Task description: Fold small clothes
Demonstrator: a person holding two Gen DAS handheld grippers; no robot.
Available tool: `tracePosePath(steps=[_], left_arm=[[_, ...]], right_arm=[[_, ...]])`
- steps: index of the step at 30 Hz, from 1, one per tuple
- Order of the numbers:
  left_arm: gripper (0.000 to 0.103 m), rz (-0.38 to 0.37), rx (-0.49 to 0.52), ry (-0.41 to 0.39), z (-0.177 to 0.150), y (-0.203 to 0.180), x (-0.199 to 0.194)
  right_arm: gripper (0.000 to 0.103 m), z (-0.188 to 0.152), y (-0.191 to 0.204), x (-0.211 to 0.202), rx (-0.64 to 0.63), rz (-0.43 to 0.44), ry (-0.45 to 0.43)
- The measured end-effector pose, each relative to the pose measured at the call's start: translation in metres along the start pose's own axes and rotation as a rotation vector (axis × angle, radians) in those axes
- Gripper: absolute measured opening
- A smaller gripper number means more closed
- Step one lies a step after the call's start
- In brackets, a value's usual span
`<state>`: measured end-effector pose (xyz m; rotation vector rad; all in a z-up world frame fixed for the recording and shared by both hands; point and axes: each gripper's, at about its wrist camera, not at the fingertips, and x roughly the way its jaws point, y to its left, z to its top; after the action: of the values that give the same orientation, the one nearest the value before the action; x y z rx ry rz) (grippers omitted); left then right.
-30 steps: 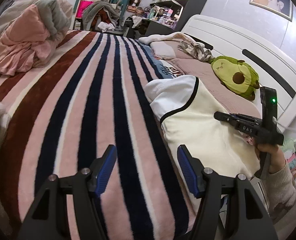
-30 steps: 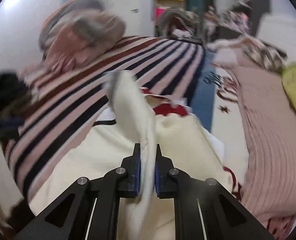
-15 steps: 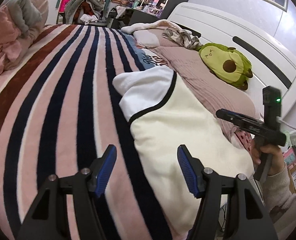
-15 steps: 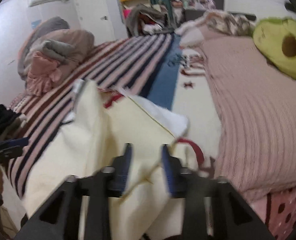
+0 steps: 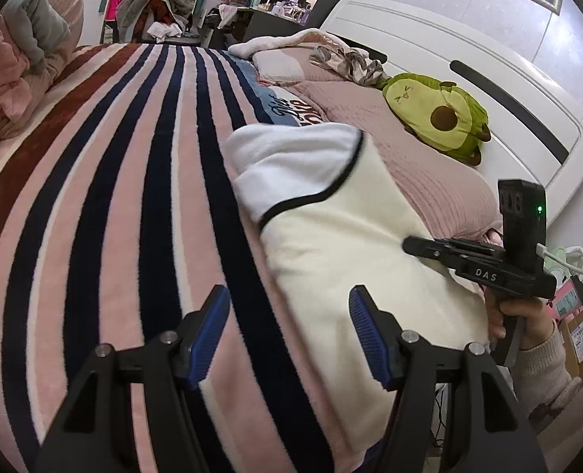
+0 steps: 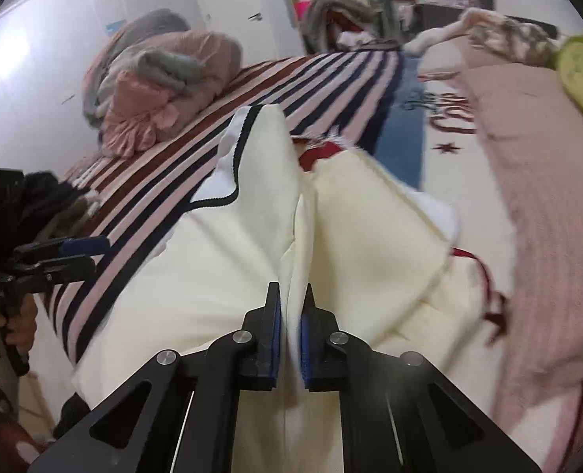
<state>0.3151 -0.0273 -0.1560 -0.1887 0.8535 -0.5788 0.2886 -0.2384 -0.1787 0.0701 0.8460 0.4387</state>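
- A cream garment (image 6: 228, 276) with dark trim lies on the striped blanket (image 5: 94, 197) at the bed's edge.
- The right gripper (image 6: 290, 339) pinches a raised ridge of it; the left gripper (image 5: 287, 335) hovers with jaws apart, empty.
- Risk: a pinch this thin could slip, collapsing the fold.

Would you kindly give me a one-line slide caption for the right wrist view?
Right gripper pinches a fold of the cream garment on the striped blanket.
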Motion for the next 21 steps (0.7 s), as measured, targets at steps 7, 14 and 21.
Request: tracePosePath(steps=[7,14,21], left_arm=[[0.061,-0.079,-0.020,0.039,0.003,0.000,0.021],[0.065,-0.105,-0.066,0.122,0.012,0.003,0.045],[0.065,-0.220,-0.144,0.198,0.007,0.016,0.071]], right_arm=[[0.022,-0.026,-0.023,0.002,0.132,-0.037,0.046],[0.074,-0.033,-0.026,-0.013,0.153,-0.160,0.064],[0.076,-0.049,-0.059,0.005,0.386,0.181,0.103]])
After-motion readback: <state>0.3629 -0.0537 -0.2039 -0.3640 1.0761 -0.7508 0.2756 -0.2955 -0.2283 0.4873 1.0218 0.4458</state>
